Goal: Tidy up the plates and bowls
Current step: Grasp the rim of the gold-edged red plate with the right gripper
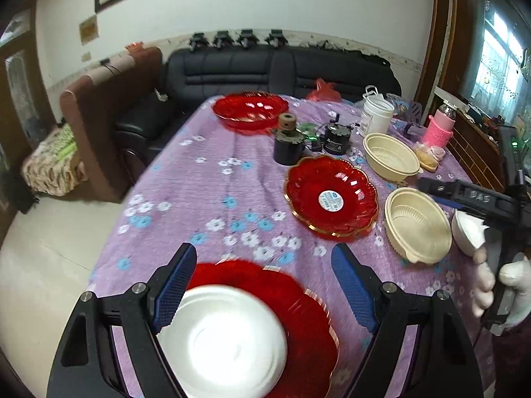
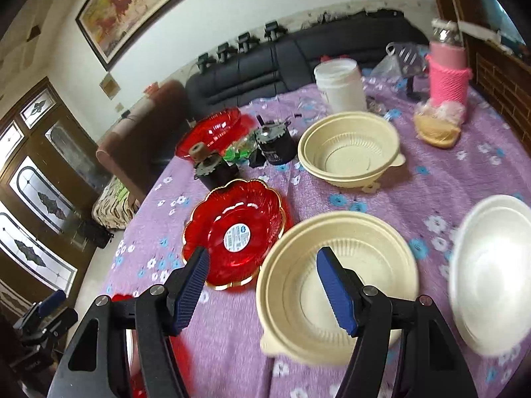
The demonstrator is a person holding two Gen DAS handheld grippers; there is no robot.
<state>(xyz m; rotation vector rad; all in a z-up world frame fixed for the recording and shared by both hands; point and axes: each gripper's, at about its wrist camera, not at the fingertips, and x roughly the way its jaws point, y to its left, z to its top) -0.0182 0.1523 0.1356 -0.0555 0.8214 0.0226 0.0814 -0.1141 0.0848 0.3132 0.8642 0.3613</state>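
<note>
Left wrist view shows the left gripper (image 1: 262, 285), jaws spread, over a white bowl (image 1: 220, 341) resting on a red plate (image 1: 298, 301), while the right gripper (image 2: 262, 290), jaws likewise spread, nears the cream bowl (image 2: 338, 285), probably next to be stacked.

A white wall (image 1: 265, 6) carries a large framed painting (image 2: 132, 10). Below it a black leather sofa (image 1: 265, 66) stands beside a brown armchair (image 1: 103, 106). The floor (image 1: 43, 248) is pale and glossy. Daylight enters through a window (image 1: 497, 56) on the right. Wooden doors with patterned glass panels (image 2: 36, 185) stand on the left.
</note>
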